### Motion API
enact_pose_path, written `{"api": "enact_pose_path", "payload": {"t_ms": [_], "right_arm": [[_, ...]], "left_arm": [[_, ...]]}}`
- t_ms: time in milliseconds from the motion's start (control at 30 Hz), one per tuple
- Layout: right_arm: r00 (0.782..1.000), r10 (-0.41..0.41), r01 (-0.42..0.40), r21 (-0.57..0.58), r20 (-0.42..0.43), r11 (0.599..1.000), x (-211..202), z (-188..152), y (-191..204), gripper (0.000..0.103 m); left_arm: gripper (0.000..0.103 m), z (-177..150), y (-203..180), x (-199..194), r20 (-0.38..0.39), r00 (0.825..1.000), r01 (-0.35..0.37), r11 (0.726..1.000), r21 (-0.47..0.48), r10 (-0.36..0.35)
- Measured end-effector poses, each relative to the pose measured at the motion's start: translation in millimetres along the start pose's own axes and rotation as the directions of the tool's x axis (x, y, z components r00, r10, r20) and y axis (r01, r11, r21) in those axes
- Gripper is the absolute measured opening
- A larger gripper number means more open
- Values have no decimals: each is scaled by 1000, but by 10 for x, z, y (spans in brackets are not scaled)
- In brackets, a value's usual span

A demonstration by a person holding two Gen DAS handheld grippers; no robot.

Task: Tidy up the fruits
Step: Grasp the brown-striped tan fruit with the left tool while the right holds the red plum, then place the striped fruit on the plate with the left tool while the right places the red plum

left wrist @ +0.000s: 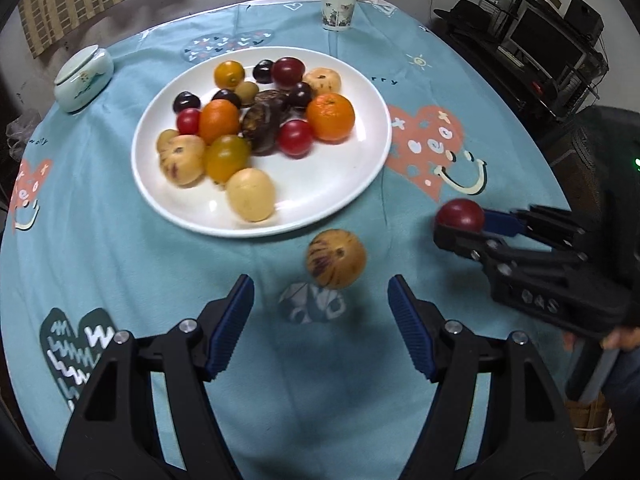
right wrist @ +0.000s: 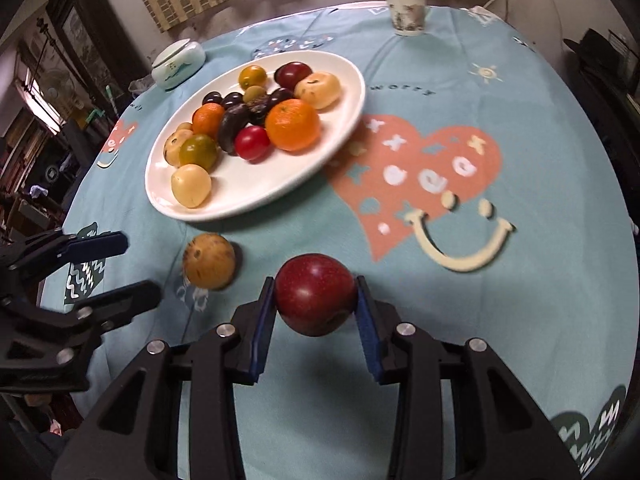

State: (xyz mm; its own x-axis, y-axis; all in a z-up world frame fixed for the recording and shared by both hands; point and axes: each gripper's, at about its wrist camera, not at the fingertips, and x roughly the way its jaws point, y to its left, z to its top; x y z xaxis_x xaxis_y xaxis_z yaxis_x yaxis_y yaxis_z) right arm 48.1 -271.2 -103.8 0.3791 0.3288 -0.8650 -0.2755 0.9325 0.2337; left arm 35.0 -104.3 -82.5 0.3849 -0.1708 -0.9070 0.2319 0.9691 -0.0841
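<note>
A white plate (left wrist: 352, 184) (right wrist: 344, 80) holds several fruits: oranges, red and dark plums, yellow and striped melon-like fruits. A tan striped fruit (left wrist: 336, 258) (right wrist: 209, 261) lies on the cloth just in front of the plate. My left gripper (left wrist: 320, 312) (right wrist: 132, 268) is open, its fingers just short of that striped fruit on either side. My right gripper (right wrist: 316, 304) (left wrist: 460, 226) is shut on a dark red plum (right wrist: 315, 299) (left wrist: 460, 215), held above the cloth to the right of the striped fruit.
The round table wears a light blue cloth (left wrist: 420, 64) with heart prints. A paper cup (left wrist: 338, 9) (right wrist: 405, 11) stands at the far edge, a pale lidded jar (left wrist: 82, 78) (right wrist: 178, 63) at the far left. Dark shelving (left wrist: 552, 48) stands beyond the table on the right.
</note>
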Motion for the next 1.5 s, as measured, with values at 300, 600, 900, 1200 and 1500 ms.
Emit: {"api": "enact_pose_path", "payload": {"t_ms": [300,600,900,1200,1500], "right_arm": [[1000,10,-10,-2,-29,1000,-74,-170,-101,38],[999,23,-23,-5,-47,1000,-13,-207,-55,38],[999,19,-19,-3,-36,1000,-46,-249,135,38],[999,31,-30,-40,31,999,-202,-127,540,39],[991,51,-41,-82,123,996,-409,149,876,39]], "left_arm": [[70,73,-63,389,-28,999,-34,996,-77,32],[41,104,-102,448,-48,999,-19,998,-52,16],[41,-20,-93,212,-31,999,-4,1000,7,5],[41,2,162,-295,55,998,-17,1000,23,16],[41,130,422,-631,126,991,-42,999,22,39]]}}
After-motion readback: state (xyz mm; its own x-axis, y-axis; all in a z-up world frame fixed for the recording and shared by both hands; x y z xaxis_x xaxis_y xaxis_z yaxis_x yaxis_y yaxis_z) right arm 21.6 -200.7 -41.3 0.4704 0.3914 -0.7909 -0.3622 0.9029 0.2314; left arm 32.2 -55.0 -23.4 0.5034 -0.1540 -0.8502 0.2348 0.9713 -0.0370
